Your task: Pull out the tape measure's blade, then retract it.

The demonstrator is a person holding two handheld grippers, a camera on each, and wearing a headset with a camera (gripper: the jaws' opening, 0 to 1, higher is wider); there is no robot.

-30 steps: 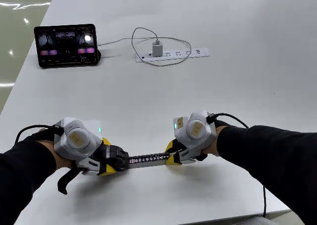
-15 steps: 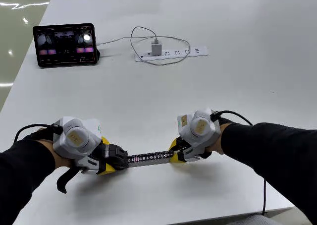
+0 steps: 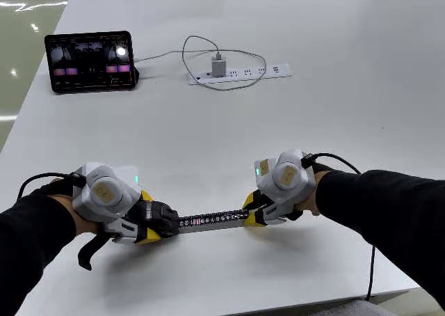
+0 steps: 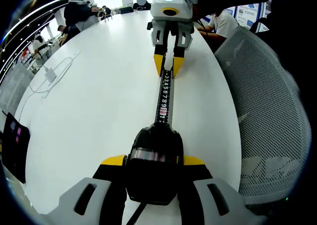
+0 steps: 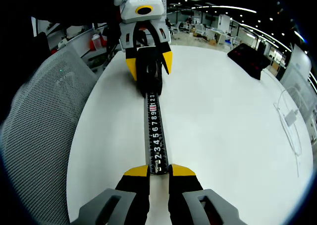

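Pull-out stage is judged partly done: the blade (image 5: 153,131) is extended a short length, and retraction is outstanding. The left gripper (image 4: 153,161) has its fingers clamped on the tape measure case (image 4: 154,148). The right gripper (image 5: 158,171) has its fingers closed on the blade tip. The tape sits at bench (image 3: 208,135) level, well apart from the power strip (image 3: 240,73), on its near side.

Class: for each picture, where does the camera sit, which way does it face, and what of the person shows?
Head view: on the headset, facing down at the table; sleeves and both grippers show.
Left gripper view: on the left gripper, facing along the blade to the right gripper; its jaws grip the case.
Right gripper view: facing back toward the left gripper; its jaws pinch the blade.
Both gripper views share blade and case.
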